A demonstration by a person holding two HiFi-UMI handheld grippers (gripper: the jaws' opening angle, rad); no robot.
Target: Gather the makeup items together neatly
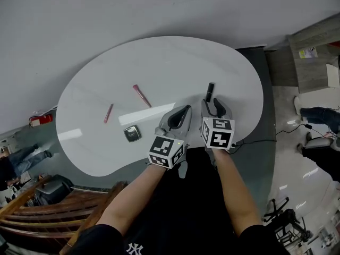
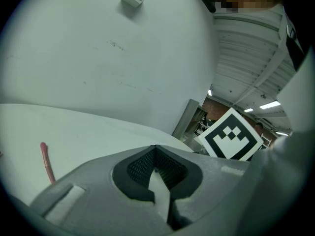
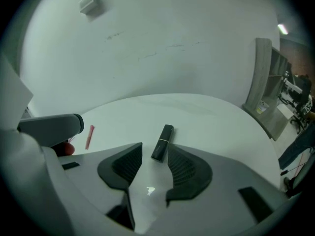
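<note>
Four makeup items spread across a white table point(image 1: 175, 57): black lipstick point(image 1: 210, 91) at right, long pink pencil point(image 1: 142, 95) mid-table, short pink stick point(image 1: 108, 113) and dark compact point(image 1: 132, 134) further left. Right gripper point(image 1: 212, 102) jaws apart around the lipstick's near end, not pressing. Left gripper point(image 1: 186, 109) closed, empty, just beside.
</note>
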